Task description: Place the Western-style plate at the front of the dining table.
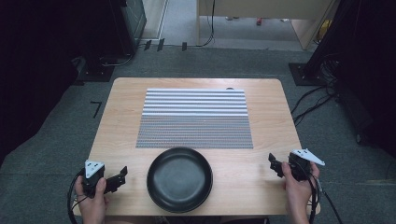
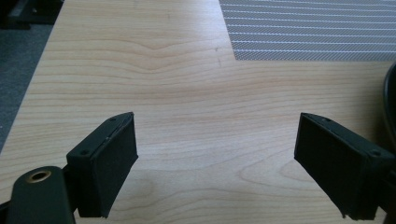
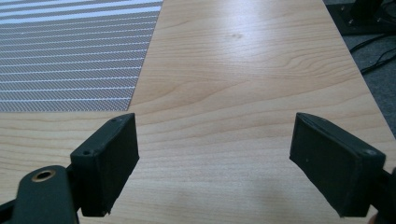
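Light wood-grain table (image 1: 261, 116), rounded corners, set on grey carpet.

Striped mat (image 1: 194, 119): laid flat on the middle of the table, far half in broad white and grey bands, near half in fine grey bands. Near left corner seen in the left gripper view (image 2: 308, 28); near right corner seen in the right gripper view (image 3: 70, 56).

Black bowl (image 1: 180, 178): round, shallow, upright, nothing inside. Placed at the near edge of the table, centred, rim just touching or just short of the mat's near edge; cannot tell which. Dark curved rim also seen at the right border of the left gripper view (image 2: 388, 93).

Left gripper (image 1: 122, 175): held in the left hand (image 1: 91, 198) at the near left corner of the table, left of the bowl and apart from it. Jaws spread wide in the left gripper view (image 2: 217, 163), bare wood between them, nothing held. Grey three-cornered plate on top.

Right gripper (image 1: 274, 164): held in the right hand (image 1: 296, 184) at the near right edge of the table, well apart from the bowl. Jaws spread wide in the right gripper view (image 3: 215, 161), bare wood between them, nothing held.

Dark cables (image 1: 313, 100) on the carpet right of the table.
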### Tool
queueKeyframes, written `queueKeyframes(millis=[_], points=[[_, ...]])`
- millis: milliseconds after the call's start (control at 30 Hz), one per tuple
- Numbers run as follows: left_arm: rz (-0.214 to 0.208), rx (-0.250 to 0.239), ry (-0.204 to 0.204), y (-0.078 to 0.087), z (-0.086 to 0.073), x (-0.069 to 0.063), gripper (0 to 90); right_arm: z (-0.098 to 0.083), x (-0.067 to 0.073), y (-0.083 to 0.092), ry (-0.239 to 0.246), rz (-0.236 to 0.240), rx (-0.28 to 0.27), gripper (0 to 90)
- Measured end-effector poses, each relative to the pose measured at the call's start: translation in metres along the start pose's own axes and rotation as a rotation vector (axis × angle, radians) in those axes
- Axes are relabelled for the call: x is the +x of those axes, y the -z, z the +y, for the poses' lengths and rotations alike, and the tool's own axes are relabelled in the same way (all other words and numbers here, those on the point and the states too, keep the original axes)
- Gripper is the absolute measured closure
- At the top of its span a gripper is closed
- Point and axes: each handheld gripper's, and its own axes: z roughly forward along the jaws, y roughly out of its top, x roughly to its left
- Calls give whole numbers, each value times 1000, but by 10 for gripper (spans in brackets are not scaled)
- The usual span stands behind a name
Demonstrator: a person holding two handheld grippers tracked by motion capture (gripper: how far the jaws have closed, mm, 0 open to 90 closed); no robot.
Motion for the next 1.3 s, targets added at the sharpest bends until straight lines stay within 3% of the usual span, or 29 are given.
queueKeyframes(millis=[367,833,1300], points=[[-25,-7,-17,6,5,-10,130,3,15,6,20,12,-15,156],[-78,-11,-44,11,8,-27,131,6,34,12,-3,101,-15,161],[-124,-26,-55,14,10,-39,131,4,54,15,8,158,-16,167]])
